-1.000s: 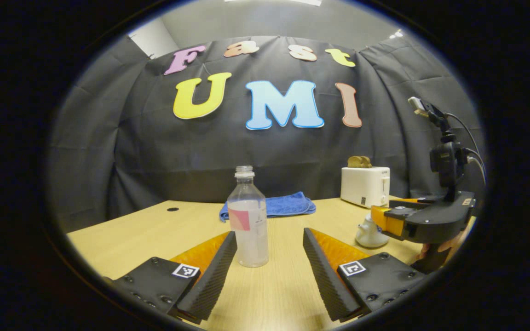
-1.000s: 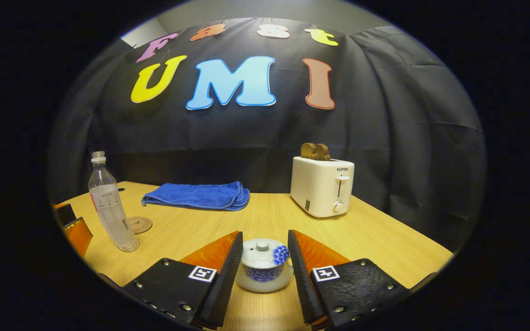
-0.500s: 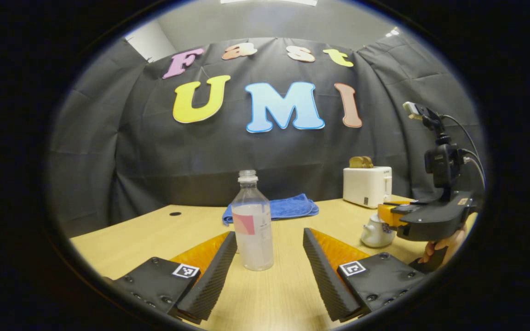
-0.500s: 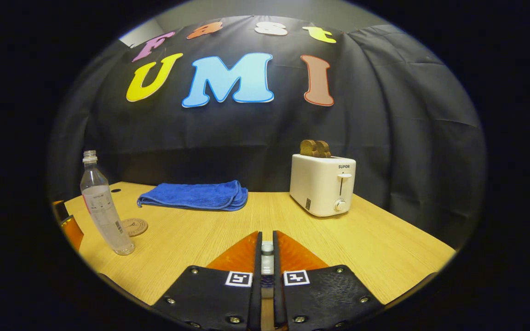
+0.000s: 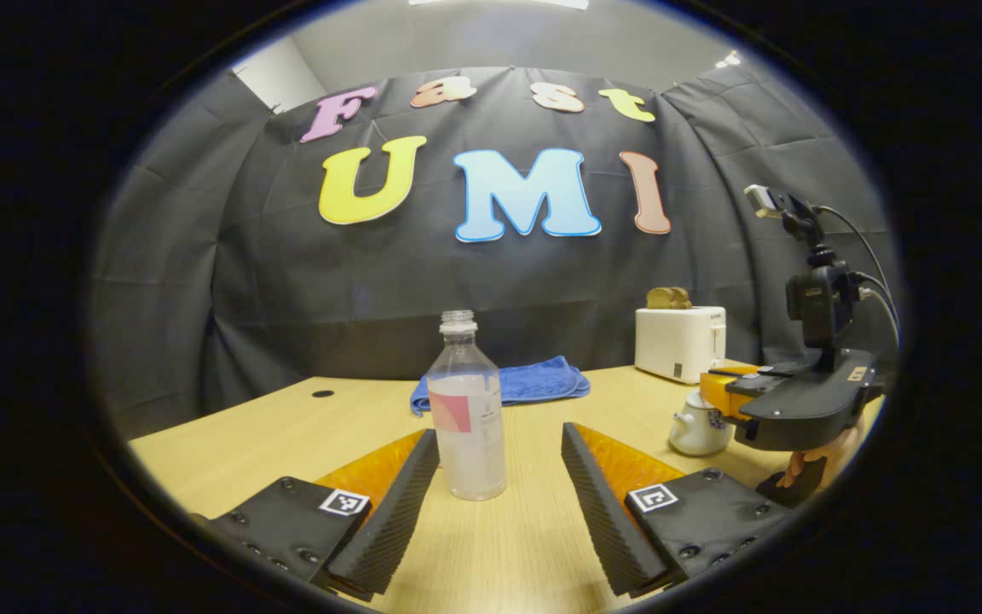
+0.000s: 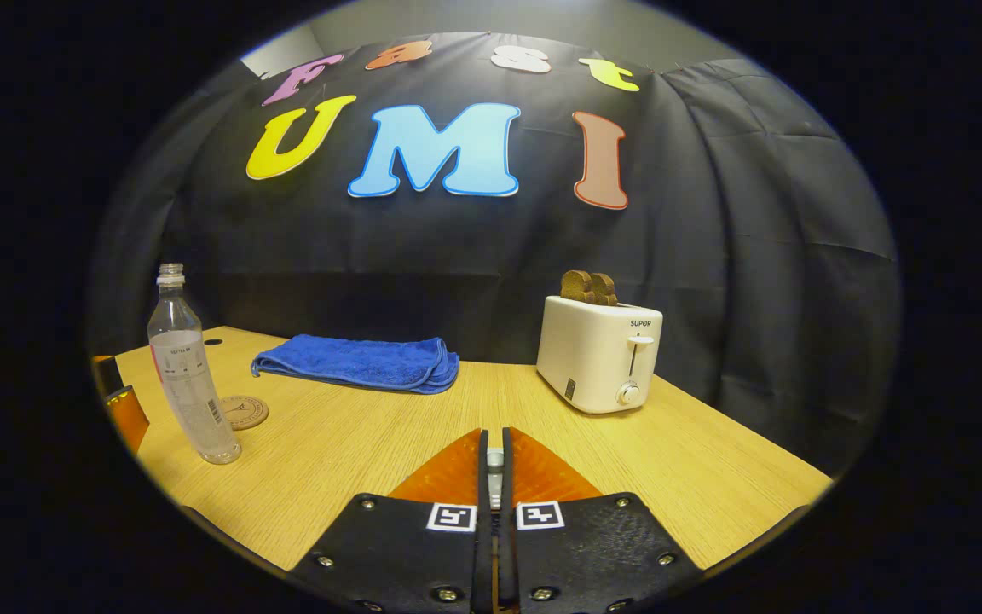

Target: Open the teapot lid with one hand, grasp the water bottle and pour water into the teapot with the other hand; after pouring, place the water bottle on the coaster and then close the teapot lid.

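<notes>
Right tool (image 6: pixel 494 465) now raised, clamped on lid knob (image 6: pixel 495 460).

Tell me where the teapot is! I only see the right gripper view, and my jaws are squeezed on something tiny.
Observer: In the left gripper view, the white teapot sits on the table right below the right gripper; that tiny thing is probably its lid knob.
Operator: Is the other gripper holding the water bottle yet?
Observer: No. The left gripper has its jaws wide open, and the water bottle stands untouched between them.
Operator: Who holds my gripper?
Observer: A hand grips its handle.
</notes>
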A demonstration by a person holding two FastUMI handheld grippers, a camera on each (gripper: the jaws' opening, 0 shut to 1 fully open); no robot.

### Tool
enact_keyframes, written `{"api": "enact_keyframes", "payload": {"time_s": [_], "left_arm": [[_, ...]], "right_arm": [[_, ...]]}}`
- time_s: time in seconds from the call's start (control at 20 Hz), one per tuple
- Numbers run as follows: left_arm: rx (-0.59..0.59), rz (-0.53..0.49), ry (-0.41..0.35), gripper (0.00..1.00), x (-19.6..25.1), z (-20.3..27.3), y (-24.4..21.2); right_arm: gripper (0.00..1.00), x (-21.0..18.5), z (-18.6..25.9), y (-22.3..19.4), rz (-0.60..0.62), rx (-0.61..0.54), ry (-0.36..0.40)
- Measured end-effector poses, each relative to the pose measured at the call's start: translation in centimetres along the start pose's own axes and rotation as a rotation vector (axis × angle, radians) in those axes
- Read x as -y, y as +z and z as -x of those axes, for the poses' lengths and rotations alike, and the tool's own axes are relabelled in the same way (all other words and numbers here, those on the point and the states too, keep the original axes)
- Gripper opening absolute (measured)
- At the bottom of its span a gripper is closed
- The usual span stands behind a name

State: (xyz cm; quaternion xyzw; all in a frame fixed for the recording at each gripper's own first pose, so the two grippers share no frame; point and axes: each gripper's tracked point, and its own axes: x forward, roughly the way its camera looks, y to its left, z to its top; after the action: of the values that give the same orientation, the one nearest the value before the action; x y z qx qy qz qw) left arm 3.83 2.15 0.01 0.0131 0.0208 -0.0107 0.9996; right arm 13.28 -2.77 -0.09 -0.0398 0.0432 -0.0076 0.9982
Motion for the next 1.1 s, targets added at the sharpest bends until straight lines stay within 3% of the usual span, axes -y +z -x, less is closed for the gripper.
{"api": "enact_keyframes", "payload": {"time_s": [0.3,0.6,1.1], "left_arm": [[0.017,0.037,-0.023,1.00,0.3,-0.6,0.2],[0.028,0.015,0.018,1.00,-1.2,-3.0,0.6],[-0.018,0.021,0.049,1.00,-2.7,-7.1,-0.7]], "right_arm": [[0.03,-0.7,1.8,2.4,-0.010,0.066,0.036],[0.03,-1.7,4.6,4.0,-0.010,0.114,0.083],[0.03,-1.3,5.3,3.4,-0.021,0.109,0.096]]}}
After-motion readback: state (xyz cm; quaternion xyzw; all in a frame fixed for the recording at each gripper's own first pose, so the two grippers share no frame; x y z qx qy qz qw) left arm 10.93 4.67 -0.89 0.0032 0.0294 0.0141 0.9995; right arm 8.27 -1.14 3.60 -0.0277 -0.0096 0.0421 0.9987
